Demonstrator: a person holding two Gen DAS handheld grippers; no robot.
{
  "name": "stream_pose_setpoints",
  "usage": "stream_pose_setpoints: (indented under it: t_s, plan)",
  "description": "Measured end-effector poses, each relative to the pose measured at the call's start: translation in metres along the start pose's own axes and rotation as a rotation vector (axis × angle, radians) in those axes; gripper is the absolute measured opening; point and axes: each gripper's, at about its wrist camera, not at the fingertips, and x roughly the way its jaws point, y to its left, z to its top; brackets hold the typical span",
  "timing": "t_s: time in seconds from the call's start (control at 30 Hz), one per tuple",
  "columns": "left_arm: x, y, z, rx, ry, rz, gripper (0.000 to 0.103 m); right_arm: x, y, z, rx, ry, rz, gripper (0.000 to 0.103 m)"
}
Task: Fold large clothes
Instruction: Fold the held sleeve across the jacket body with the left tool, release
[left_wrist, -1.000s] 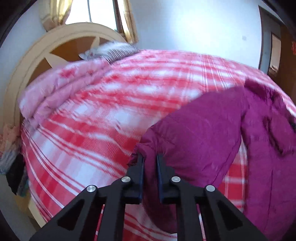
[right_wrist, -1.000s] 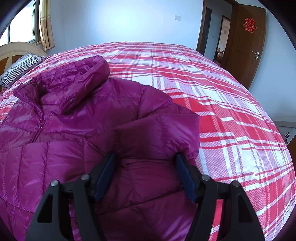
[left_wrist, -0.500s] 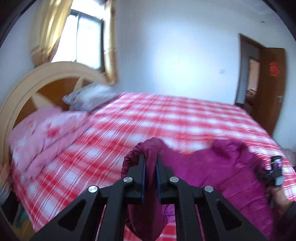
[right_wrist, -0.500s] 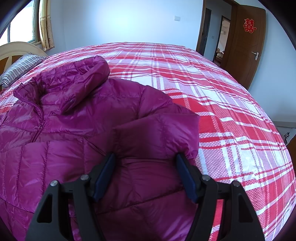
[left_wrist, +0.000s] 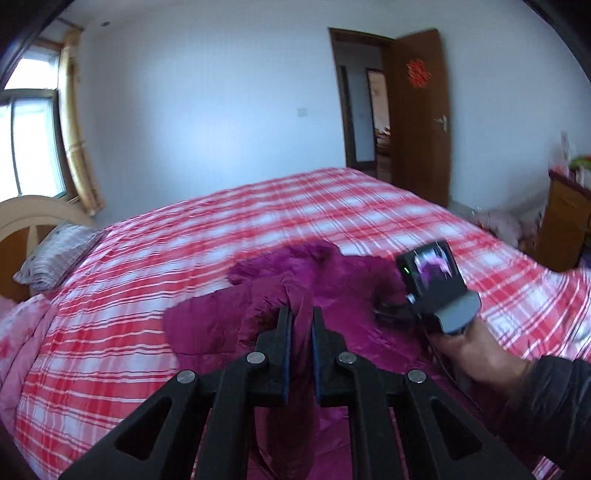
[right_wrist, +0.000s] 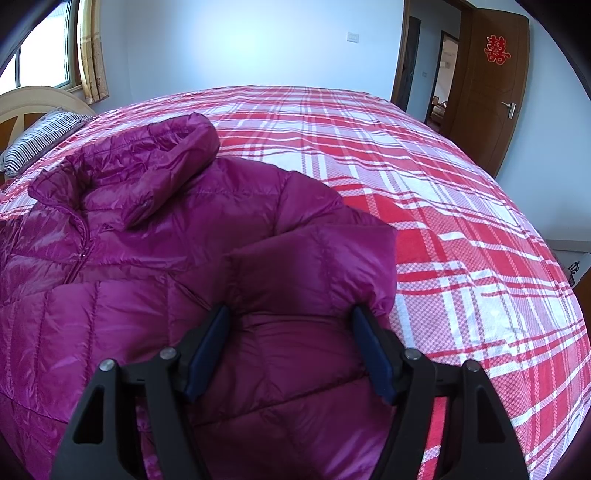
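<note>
Two grippers: one busy, one waiting.
Left gripper (left_wrist: 299, 328): fingers pinch a sleeve of the purple jacket (right_wrist: 147, 251); I have swung it up and across over the body.
Right gripper (right_wrist: 295, 350): fingers spread, unmoved, straddling the folded sleeve on the bed (right_wrist: 424, 192).
Meaning: second sleeve fold underway.

Shiny magenta puffer jacket (right_wrist: 155, 236) lies zipped on the plaid bed, one sleeve seemingly lifted
</note>
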Motion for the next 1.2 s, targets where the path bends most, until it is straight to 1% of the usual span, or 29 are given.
stream_pose_setpoints:
  t_s: [0.13,0.17,0.27,0.33,0.37,0.4,0.47,0.53,0.57,0.6,0.63,0.67,0.7,0.77,0.83,0.87,0.9,0.93,0.97,1.0,1.03,1.07,1.1,1.17,1.2]
  plan:
    - [0.047,-0.046,-0.015,0.045,0.064,-0.027,0.009,0.000,-0.002,0.000,0.005,-0.002,0.009,0.073]
    - [0.058,-0.054,-0.019,0.052,0.075,-0.021,0.009,-0.001,-0.002,0.000,0.006,-0.002,0.011,0.073]
    - [0.088,-0.064,-0.030,0.047,0.116,-0.005,0.009,-0.001,-0.004,-0.001,0.010,-0.005,0.020,0.074]
    - [0.109,-0.068,-0.036,0.047,0.174,0.003,0.009,-0.002,-0.005,-0.001,0.011,-0.006,0.027,0.075]
    - [0.115,-0.071,-0.038,0.054,0.198,0.006,0.009,-0.002,-0.005,-0.001,0.011,-0.005,0.029,0.076]
    - [0.116,-0.071,-0.039,0.056,0.203,0.010,0.009,-0.002,-0.005,-0.002,0.011,-0.006,0.032,0.077]
    - [0.106,-0.072,-0.037,0.058,0.169,0.003,0.010,-0.002,-0.006,-0.002,0.015,-0.006,0.039,0.077]
    - [0.091,-0.074,-0.034,0.079,0.122,0.002,0.015,-0.002,-0.007,-0.002,0.017,-0.006,0.046,0.078]
    - [0.083,-0.073,-0.032,0.089,0.101,0.007,0.025,-0.002,-0.007,-0.002,0.017,-0.005,0.049,0.079]
    - [0.075,-0.070,-0.032,0.091,0.079,0.017,0.048,-0.002,-0.008,-0.001,0.018,-0.005,0.056,0.080]
    - [0.067,-0.062,-0.032,0.080,0.059,0.031,0.062,-0.002,-0.009,-0.002,0.020,-0.006,0.063,0.081]
    - [0.059,-0.052,-0.032,0.062,0.039,0.052,0.084,-0.002,-0.009,-0.002,0.022,-0.007,0.071,0.083]
    - [0.051,-0.036,-0.034,0.028,0.012,0.088,0.089,-0.002,-0.010,-0.002,0.023,-0.006,0.082,0.086]
    - [0.046,-0.009,-0.037,-0.002,0.006,0.128,0.089,-0.003,-0.011,-0.002,0.023,-0.005,0.087,0.087]
    - [0.048,0.025,-0.046,-0.036,0.029,0.213,0.089,-0.003,-0.010,-0.002,0.020,-0.003,0.092,0.089]
    - [0.051,0.043,-0.053,-0.059,0.047,0.252,0.089,-0.003,-0.011,-0.002,0.020,-0.001,0.104,0.091]
    - [0.057,0.064,-0.061,-0.081,0.076,0.306,0.089,-0.002,-0.011,-0.001,0.019,0.006,0.124,0.096]
    - [0.065,0.087,-0.071,-0.104,0.120,0.386,0.089,-0.002,-0.011,0.000,0.014,0.015,0.153,0.099]
    - [0.072,0.104,-0.077,-0.126,0.153,0.437,0.089,-0.003,-0.012,0.002,0.007,0.023,0.185,0.103]
    - [0.080,0.126,-0.086,-0.169,0.189,0.470,0.089,-0.007,-0.013,0.005,0.001,0.036,0.196,0.103]
    - [0.087,0.146,-0.094,-0.218,0.220,0.480,0.089,-0.013,-0.012,0.010,0.003,0.040,0.190,0.102]
    - [0.095,0.164,-0.103,-0.272,0.262,0.501,0.089,-0.022,-0.013,0.015,0.018,0.026,0.197,0.101]
    - [0.103,0.176,-0.109,-0.307,0.298,0.509,0.089,-0.036,-0.011,0.025,0.043,-0.003,0.237,0.101]
    - [0.109,0.185,-0.117,-0.351,0.321,0.483,0.089,-0.059,0.002,0.046,0.060,-0.041,0.310,0.101]
    - [0.110,0.184,-0.119,-0.354,0.320,0.469,0.089,-0.070,0.015,0.059,0.046,-0.052,0.339,0.101]
